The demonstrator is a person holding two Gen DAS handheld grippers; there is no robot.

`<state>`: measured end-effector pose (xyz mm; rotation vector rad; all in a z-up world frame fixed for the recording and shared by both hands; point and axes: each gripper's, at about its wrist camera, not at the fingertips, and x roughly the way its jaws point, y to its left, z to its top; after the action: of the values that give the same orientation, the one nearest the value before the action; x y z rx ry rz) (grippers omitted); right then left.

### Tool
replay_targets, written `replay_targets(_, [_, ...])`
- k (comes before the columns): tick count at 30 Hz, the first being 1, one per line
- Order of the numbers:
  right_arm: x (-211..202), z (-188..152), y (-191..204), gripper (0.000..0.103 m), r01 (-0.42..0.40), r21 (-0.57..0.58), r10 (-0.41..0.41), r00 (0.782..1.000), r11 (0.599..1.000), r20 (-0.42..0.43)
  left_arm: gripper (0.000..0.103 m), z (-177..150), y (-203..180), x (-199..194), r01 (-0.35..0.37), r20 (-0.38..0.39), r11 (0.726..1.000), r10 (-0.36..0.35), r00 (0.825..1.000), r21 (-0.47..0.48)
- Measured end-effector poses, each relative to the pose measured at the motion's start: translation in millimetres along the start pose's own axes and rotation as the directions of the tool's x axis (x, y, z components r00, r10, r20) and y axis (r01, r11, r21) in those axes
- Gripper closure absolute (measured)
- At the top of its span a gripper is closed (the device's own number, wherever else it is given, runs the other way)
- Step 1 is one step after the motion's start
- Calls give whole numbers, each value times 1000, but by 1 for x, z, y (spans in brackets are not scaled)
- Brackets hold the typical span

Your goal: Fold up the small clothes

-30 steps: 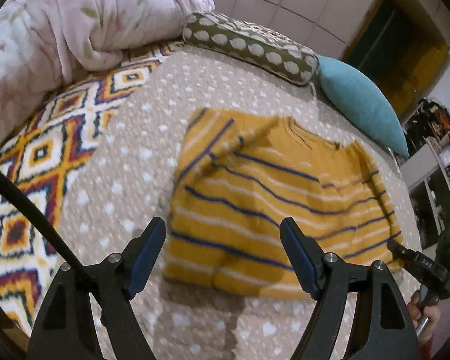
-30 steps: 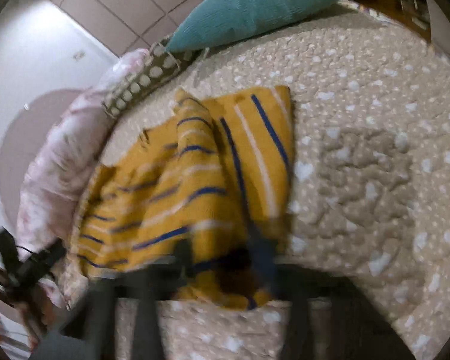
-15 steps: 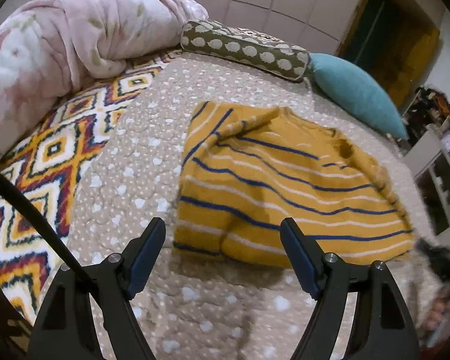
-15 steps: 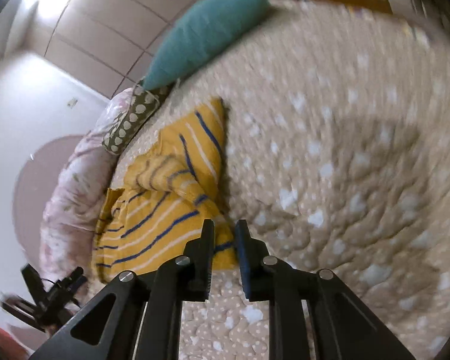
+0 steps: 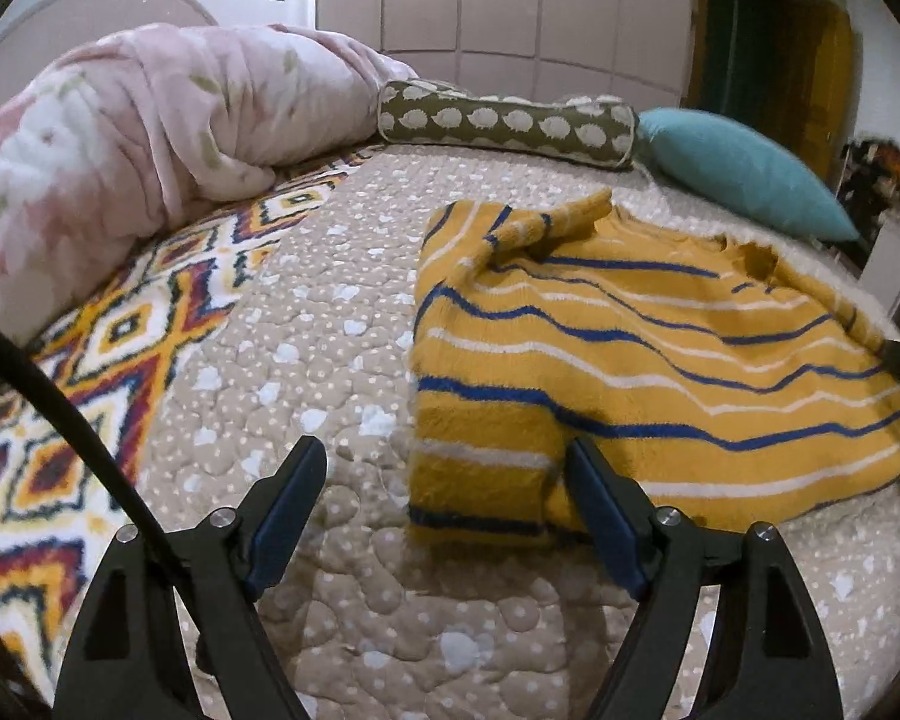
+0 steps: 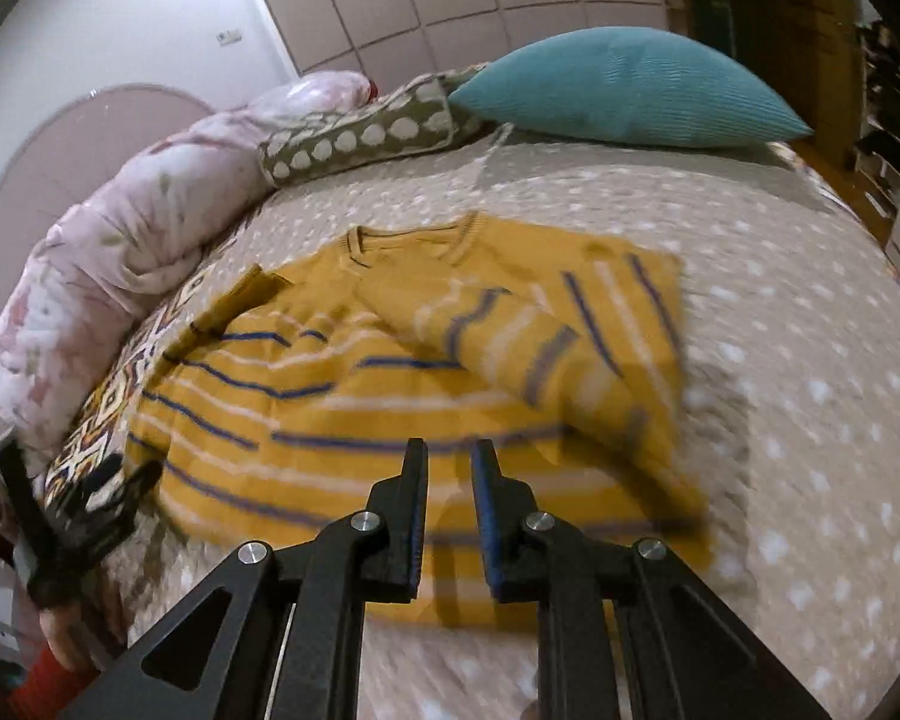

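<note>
Left tongs (image 5: 438,492) opening beside sweater (image 5: 630,360) (neckline toward pillows (image 5: 744,174)).

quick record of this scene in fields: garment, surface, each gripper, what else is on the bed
garment: yellow striped sweater, lying partly folded, one sleeve laid across its front
surface: beige dotted quilt on a bed
left gripper: jaws opening, over the sweater's near corner, nothing gripped
right gripper: jaws narrowly apart, empty, above the sweater's hem
other items: pink blanket, patterned bolster, teal pillow, diamond-pattern blanket
</note>
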<state>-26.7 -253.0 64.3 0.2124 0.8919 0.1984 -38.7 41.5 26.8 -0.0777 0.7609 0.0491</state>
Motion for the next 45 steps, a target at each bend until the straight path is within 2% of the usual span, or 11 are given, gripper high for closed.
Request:
replay_targets(4, [33,34,-5,85,122,24,-122,992,992,1,20,-2,8,3,52,-15,998,-53,998,-42])
replay_targets(8, [47,58,-44,85,305,134,-306,952,943,-15,19,-4,18,6,101,-32,990,-105,994,-95])
replay_targets(11, [44,60,-79,85,376,265,-376,925,888,-51,18,-5,19,6,112,-39,987,-117,992,-114])
replay_targets(14, [28,54,-105,85,340,395,-352,935,853,-44,17,-5,18,7,105,-44,988,-111,993,-112])
replay_targets(16, [17,52,-105,85,296,421,-317,948,857,-22,17,-4,18,7,100,-46,989,-106,993,-111])
replay_targets(22, [-4,48,-34,85,195,201,-208,977,960,48,15,-5,21,8,100,-48,987,-107,993,-124])
replay_targets(28, [17,15,14,85,31,32,-30,999,999,-37,14,-5,22,8,107,-53,986,-114,992,-131])
replay_targets(31, [36,15,2,85,118,22,-117,991,993,-60,14,-5,22,9,104,-57,987,-111,992,-125])
replay_targets(37, [37,32,-71,85,239,319,-246,969,917,-19,10,-5,19,12,105,-69,987,-114,991,-122])
replay_targets(39, [35,31,-87,86,220,375,-228,973,900,-25,6,-3,16,14,105,-83,989,-114,990,-103])
replay_targets(45, [11,34,-64,85,228,301,-251,967,926,37,0,-1,7,23,90,-139,995,-95,986,-44])
